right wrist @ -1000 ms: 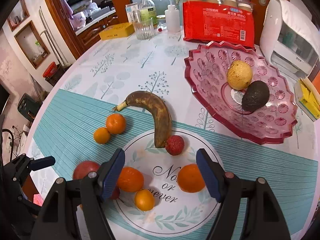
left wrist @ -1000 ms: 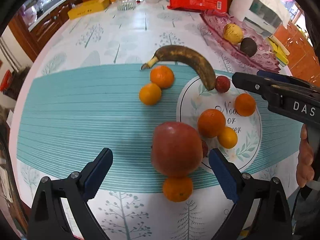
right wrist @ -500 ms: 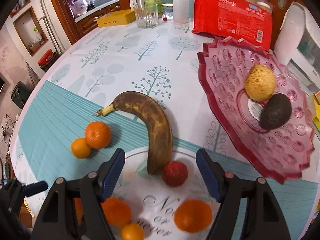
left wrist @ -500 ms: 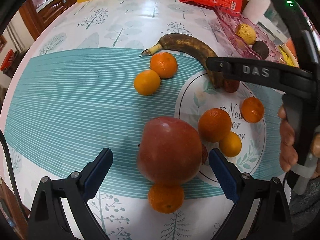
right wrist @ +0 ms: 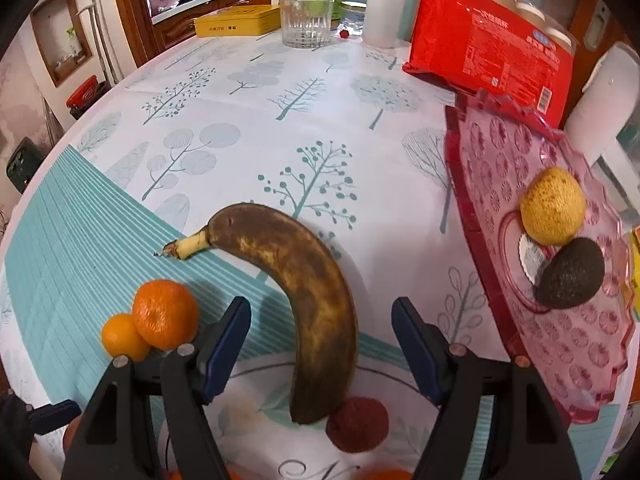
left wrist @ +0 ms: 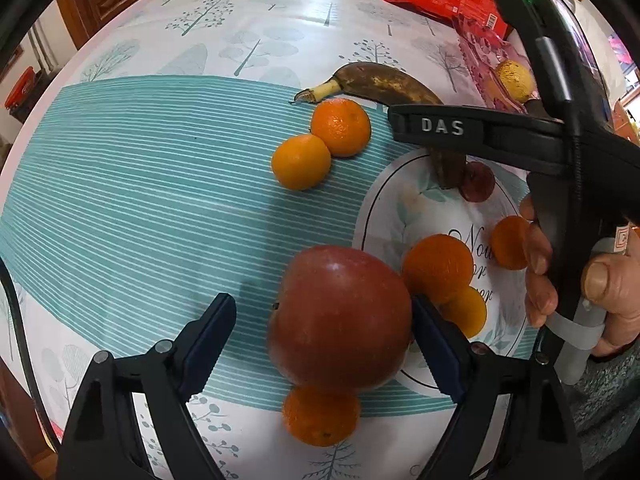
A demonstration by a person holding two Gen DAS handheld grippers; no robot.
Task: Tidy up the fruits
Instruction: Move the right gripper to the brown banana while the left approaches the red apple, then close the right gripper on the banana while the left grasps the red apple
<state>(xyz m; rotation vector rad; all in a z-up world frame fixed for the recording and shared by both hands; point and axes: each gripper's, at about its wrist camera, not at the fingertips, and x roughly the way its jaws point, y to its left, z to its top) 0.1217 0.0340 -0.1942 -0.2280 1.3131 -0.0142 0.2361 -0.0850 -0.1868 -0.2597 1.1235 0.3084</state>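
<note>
A big red apple sits on the teal mat between the jaws of my left gripper. The jaws are closing: the right pad is at the apple's side, the left pad is still apart. Several oranges lie around it, one just below and two to the right. My right gripper stands open astride a brown banana, with gaps on both sides. A red lychee lies at the banana's tip. The pink glass plate holds a yellow fruit and an avocado.
Two oranges lie left of the right gripper. At the back of the round table stand a red packet, a glass, a yellow box and a white bottle. A hand holds the right gripper's handle.
My left gripper has sunk closer to the apple and its jaws have narrowed. The right gripper has moved away from the oranges in the printed circle, up the table, to straddle the banana.
</note>
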